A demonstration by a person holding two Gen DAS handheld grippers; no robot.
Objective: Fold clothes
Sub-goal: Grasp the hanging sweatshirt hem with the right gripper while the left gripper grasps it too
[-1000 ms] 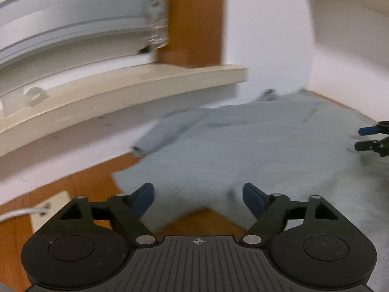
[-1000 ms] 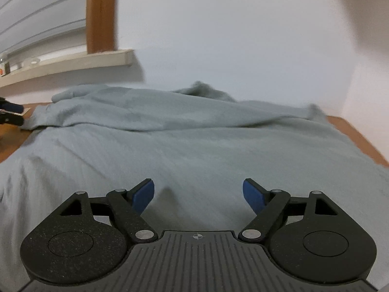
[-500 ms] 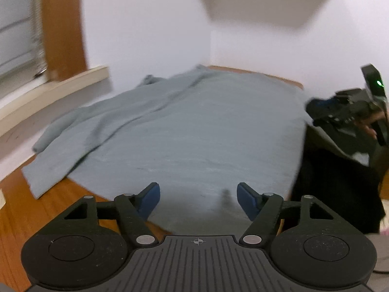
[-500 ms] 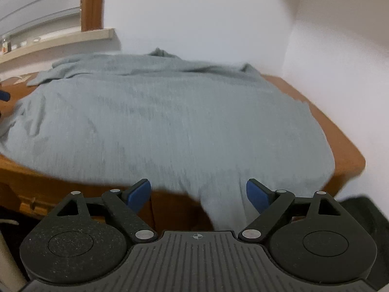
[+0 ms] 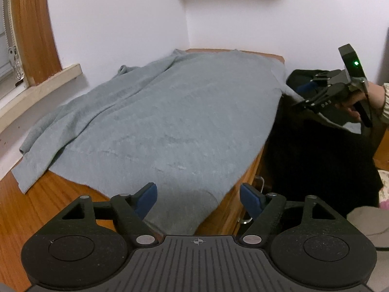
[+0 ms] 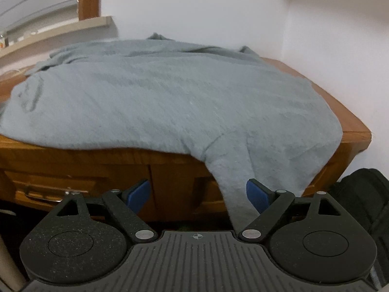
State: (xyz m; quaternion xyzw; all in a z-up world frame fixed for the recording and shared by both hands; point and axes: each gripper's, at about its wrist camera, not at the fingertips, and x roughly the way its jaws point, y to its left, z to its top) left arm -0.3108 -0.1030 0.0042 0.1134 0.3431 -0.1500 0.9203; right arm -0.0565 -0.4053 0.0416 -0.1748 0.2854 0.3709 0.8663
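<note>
A grey long-sleeved sweater (image 5: 170,121) lies spread over a wooden table (image 5: 48,194), and part of it droops over the near edge. My left gripper (image 5: 198,198) is open just above that overhanging corner, holding nothing. In the right wrist view the same sweater (image 6: 170,97) covers the tabletop and one sleeve (image 6: 233,182) hangs down the table's front. My right gripper (image 6: 198,196) is open below the edge, the sleeve's end beside its right finger. From the left wrist view the right gripper (image 5: 313,95) shows at the table's far right, held by a hand (image 5: 359,102).
The table (image 6: 352,126) sits in a corner between white walls, with a window sill (image 5: 48,80) and wooden frame at left. Drawers with a metal handle (image 6: 46,194) run under the tabletop. A black bag (image 6: 364,194) stands to the right of the table, with dark cloth (image 5: 316,158) below.
Both grippers have pulled back from over the sweater to the table's near edge. The left view has swung right from the window; the right gripper has dropped below the tabletop to the hanging sleeve.
</note>
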